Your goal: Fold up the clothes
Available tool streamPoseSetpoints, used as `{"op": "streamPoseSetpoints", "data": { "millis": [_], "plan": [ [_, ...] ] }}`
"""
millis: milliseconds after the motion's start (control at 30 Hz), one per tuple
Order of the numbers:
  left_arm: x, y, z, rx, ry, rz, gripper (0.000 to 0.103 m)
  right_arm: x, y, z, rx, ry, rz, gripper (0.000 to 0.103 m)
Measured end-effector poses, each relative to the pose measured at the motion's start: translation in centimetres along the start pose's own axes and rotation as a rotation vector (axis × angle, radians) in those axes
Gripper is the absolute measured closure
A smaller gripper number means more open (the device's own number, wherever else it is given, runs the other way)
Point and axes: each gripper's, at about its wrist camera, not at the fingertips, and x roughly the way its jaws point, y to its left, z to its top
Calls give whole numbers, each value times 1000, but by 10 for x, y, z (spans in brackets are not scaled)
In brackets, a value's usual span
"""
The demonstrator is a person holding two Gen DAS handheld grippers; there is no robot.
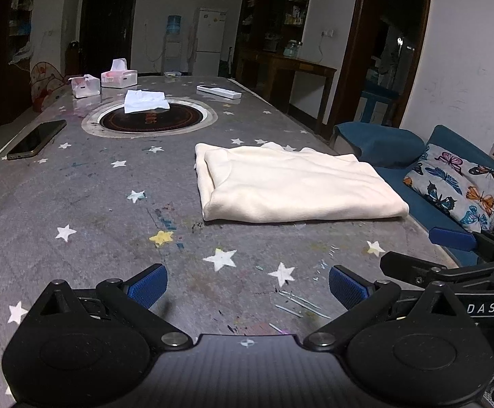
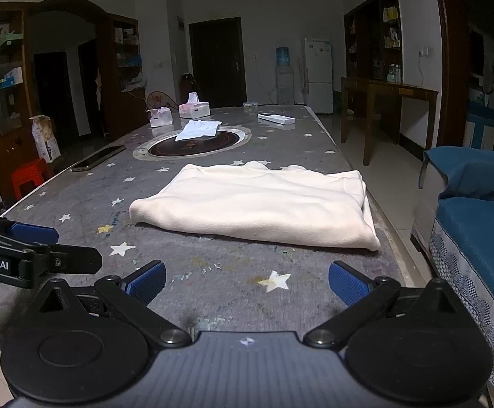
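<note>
A cream garment [image 1: 294, 183] lies folded into a flat rectangle on the grey star-patterned table [image 1: 94, 204], near its right edge. It also shows in the right wrist view [image 2: 264, 204]. My left gripper [image 1: 248, 285] is open and empty, low over the table in front of the garment. My right gripper [image 2: 247, 284] is open and empty, also in front of the garment. Each gripper shows at the edge of the other's view: the right one [image 1: 457, 255], the left one [image 2: 26, 248].
A phone [image 1: 36, 139] lies at the table's left edge. A white cloth [image 1: 145, 101] lies on a round inset hob [image 1: 152, 119]. Tissue boxes [image 1: 118, 76] and a remote [image 1: 218, 91] sit at the far end. A blue sofa [image 2: 478, 224] stands right of the table.
</note>
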Motion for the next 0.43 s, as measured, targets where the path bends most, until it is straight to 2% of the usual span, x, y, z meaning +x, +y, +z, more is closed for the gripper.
{"op": "streamPoseSetpoints", "data": {
  "millis": [433],
  "plan": [
    [-10, -6, -3, -9, -12, -4, 0, -12, 3, -5, -2, -20, 4, 0]
  ]
}}
